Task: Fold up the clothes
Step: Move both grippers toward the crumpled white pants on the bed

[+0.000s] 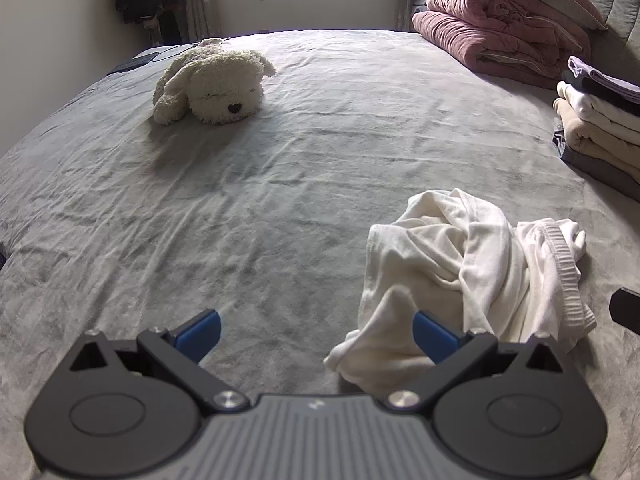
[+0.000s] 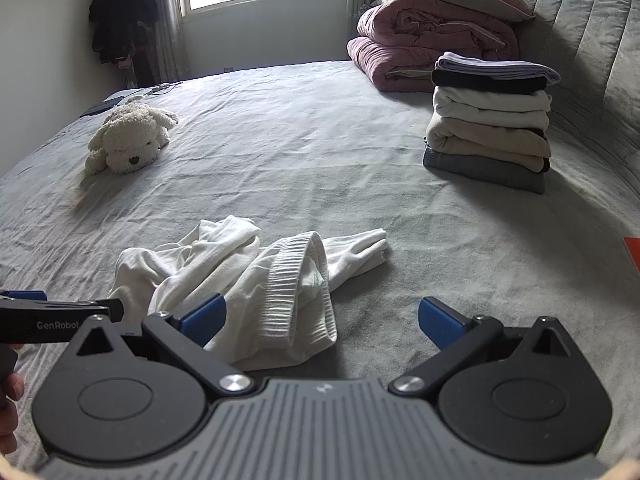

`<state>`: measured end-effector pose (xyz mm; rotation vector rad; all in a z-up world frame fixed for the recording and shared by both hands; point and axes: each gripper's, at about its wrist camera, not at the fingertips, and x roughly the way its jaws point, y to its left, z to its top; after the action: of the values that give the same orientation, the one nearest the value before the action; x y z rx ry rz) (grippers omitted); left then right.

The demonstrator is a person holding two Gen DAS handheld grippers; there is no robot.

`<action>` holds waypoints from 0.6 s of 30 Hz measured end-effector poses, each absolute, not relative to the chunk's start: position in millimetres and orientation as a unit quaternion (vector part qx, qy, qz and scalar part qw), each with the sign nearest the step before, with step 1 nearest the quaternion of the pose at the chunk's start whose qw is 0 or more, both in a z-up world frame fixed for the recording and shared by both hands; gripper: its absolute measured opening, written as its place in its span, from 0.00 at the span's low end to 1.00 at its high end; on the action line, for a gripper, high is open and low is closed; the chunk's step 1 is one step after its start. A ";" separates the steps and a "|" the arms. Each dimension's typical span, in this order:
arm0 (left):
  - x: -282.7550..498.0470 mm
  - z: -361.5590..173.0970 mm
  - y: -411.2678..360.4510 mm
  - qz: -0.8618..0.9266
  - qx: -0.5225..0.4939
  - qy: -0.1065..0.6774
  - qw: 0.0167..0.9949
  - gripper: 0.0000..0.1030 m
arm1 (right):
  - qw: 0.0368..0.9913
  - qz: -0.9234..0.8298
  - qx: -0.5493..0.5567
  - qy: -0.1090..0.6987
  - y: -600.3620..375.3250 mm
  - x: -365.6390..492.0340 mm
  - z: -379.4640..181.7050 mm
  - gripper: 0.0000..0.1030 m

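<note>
A crumpled white garment with a ribbed waistband lies in a heap on the grey bed sheet. It also shows in the right wrist view. My left gripper is open and empty, low over the sheet just left of the heap; its right finger is at the garment's near corner. My right gripper is open and empty, with the heap's near edge between and under its fingers. The left gripper shows at the left edge of the right wrist view.
A stack of folded clothes stands at the right near the headboard. A folded pink duvet with a pillow lies behind it. A white plush dog lies at the far left. An orange object is at the right edge.
</note>
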<state>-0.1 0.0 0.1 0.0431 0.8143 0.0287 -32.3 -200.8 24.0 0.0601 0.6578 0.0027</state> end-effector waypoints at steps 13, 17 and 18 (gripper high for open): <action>8.5 -4.4 6.6 0.012 0.014 0.424 0.905 0.99 | 0.929 -0.007 0.039 0.368 -205.1 -17.6 9.2 1.00; 10.8 -6.3 9.4 0.010 0.012 0.432 0.902 0.99 | 0.925 -0.006 0.036 0.378 -205.0 -14.9 5.1 1.00; 12.4 -7.9 8.7 0.009 0.015 0.435 0.900 0.99 | 0.924 -0.005 0.035 0.380 -204.6 -13.9 4.2 1.00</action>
<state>12.4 8.7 -7.9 0.0304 0.8999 0.0186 -13.9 -204.6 4.2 0.0714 0.7797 -0.0098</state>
